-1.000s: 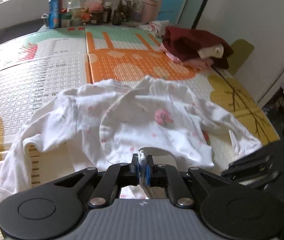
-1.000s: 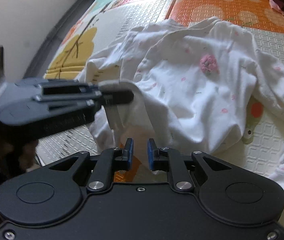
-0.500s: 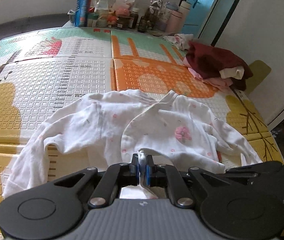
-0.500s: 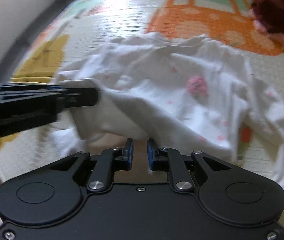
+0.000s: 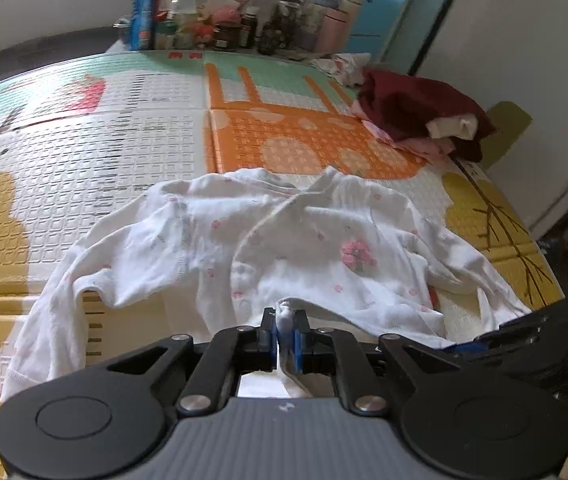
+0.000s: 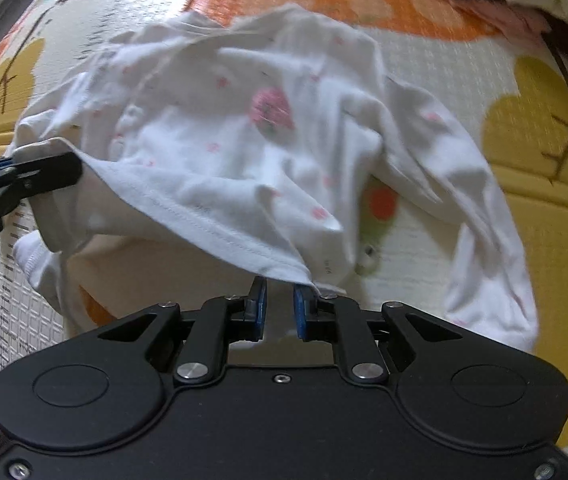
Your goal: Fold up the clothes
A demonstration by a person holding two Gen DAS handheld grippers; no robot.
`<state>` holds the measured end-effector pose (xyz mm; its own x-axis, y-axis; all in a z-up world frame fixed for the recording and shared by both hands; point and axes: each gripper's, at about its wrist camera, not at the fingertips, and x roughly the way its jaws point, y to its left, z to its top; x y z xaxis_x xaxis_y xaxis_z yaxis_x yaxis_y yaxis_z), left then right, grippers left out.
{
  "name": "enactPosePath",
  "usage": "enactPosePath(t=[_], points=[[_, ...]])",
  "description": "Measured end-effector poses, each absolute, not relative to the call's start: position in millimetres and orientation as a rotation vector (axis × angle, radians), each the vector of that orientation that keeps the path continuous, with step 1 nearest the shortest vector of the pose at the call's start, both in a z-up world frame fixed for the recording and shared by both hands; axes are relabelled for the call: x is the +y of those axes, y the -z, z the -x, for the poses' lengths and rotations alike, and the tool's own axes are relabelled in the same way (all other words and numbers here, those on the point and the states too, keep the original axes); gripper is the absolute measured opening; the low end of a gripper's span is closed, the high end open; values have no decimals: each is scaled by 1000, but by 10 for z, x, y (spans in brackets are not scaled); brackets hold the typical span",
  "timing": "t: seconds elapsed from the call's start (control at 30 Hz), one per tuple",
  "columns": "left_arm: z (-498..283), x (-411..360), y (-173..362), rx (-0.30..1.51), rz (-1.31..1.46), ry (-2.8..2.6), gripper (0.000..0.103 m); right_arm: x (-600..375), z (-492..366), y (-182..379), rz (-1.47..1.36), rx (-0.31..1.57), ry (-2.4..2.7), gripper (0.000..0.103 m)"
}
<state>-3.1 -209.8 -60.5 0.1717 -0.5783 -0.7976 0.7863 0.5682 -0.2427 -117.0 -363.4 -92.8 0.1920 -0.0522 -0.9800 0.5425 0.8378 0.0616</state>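
Two grippers are working one white cotton baby top with pink flower print (image 5: 304, 248), which lies rumpled on the patterned foam play mat (image 5: 123, 152), nearer than the dark red clothes pile (image 5: 416, 116) at the mat's far right; this cloth looks light, soft and floppy, so it should sag wherever it isn't held, and the stitched bottom hem (image 6: 219, 236) is the sensible place to pinch; the left gripper (image 5: 284, 330) has that hem bunched between its blue pads, though its jaws have just been easing apart slightly; the right gripper (image 6: 279, 306) sits at the hem's other corner, jaws narrowly parted, fabric draping just above them, nothing visibly clamped.
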Motion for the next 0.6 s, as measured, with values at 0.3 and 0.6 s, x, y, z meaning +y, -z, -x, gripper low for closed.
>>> enactPosePath(t=[0.3,0.6], points=[[284,-2124,719,1000,-474,1114,23,-3771,1476,1009,-563,1401,463,14],[404,-2058,733,994,-536,1169,41,-3871,1798,889,-657,1346,479,15]])
